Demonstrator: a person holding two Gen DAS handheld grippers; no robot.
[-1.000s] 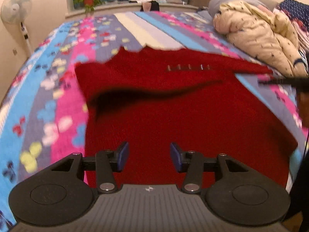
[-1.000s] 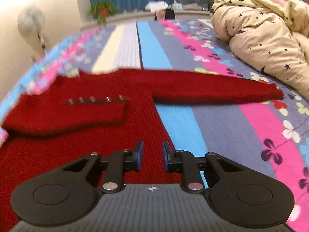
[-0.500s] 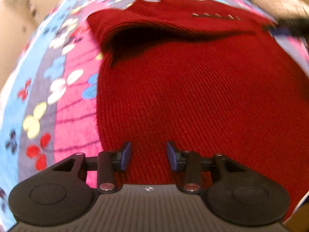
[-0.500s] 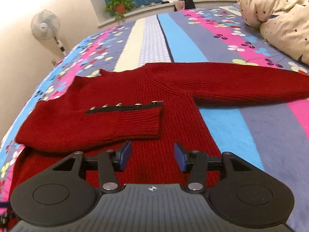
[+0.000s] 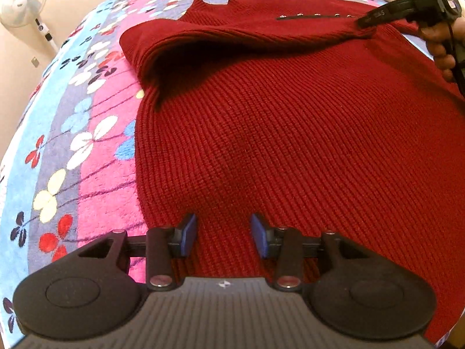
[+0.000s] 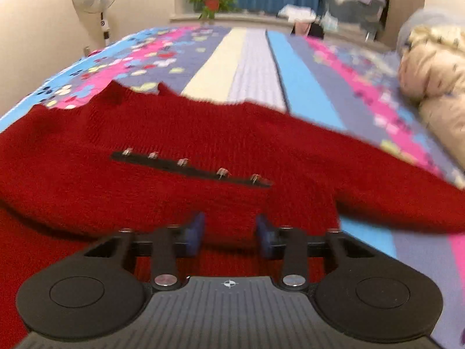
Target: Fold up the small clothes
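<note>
Currently the red sweater (image 5: 290,145) is lying flat on the bed (image 5: 87,145). The left gripper (image 5: 223,232) is hovering released over its body. The right gripper (image 6: 229,232) jaws have just been closing around the cuff (image 6: 232,203) below the button strip (image 6: 189,165), apart as yet. A shallow bite is risking the cuff slipping mid-fold. No containers are involved.

No text can be read anywhere (gripper markings too blurred)

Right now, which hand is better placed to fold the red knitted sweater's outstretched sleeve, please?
Right: the right tool is beside the outstretched sleeve; the left tool hovers farther off over the red knitted sweater.
</note>
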